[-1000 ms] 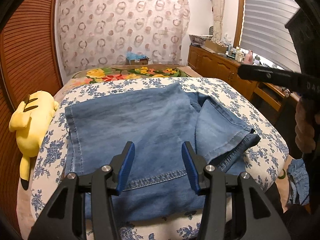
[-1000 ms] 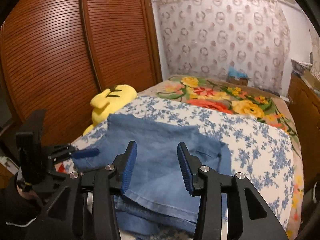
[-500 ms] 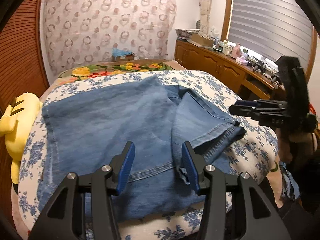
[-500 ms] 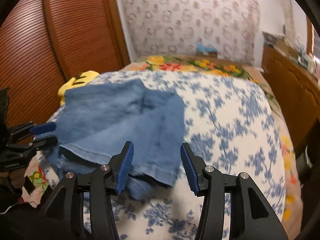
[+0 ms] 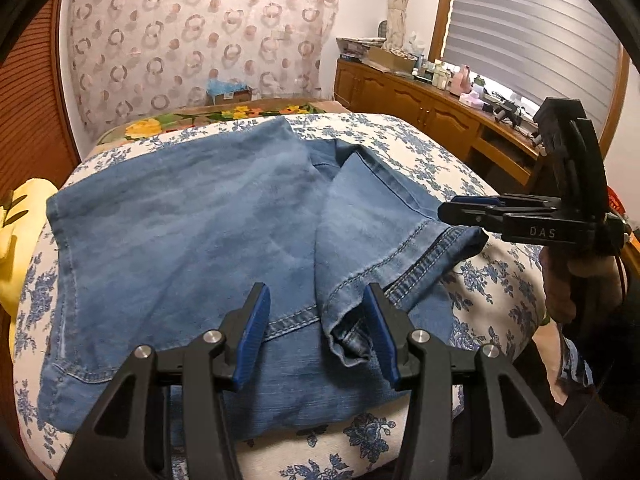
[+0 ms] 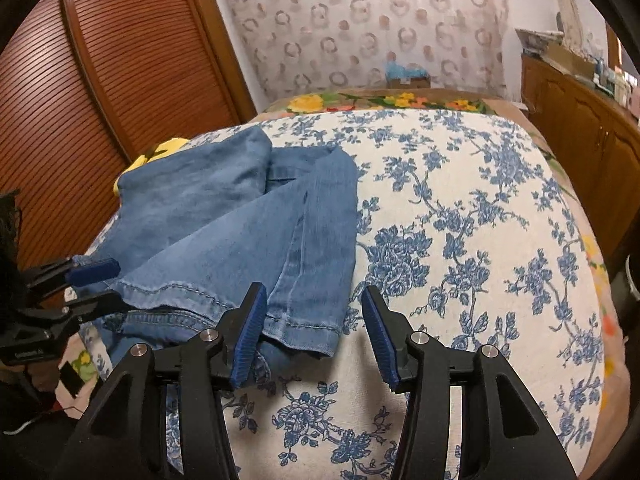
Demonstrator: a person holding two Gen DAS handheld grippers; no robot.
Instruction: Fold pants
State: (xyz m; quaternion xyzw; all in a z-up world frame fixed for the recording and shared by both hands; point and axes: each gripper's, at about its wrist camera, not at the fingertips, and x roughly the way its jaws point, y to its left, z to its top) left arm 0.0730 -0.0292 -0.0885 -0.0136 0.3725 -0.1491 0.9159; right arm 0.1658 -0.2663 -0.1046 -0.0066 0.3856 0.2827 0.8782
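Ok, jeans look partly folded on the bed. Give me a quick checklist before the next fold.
1. Left hand-held gripper empty, jaws apart: ok.
2. Right hand-held gripper empty, jaws apart: ok.
3. Jeans lying wholly on the floral bedspread: ok.
4. Folded-over leg hem square with the layer beneath: not ok, it lies askew.
5. Fabric bunched near the left pads: not ok, needs smoothing.
6. Yellow plush toy clear of the jeans: cannot tell.

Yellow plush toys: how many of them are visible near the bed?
1. The yellow plush toy lies at the bed's left edge beside the blue denim pants, next to the brown slatted wardrobe door. The pants partly hide it; others may be hidden.
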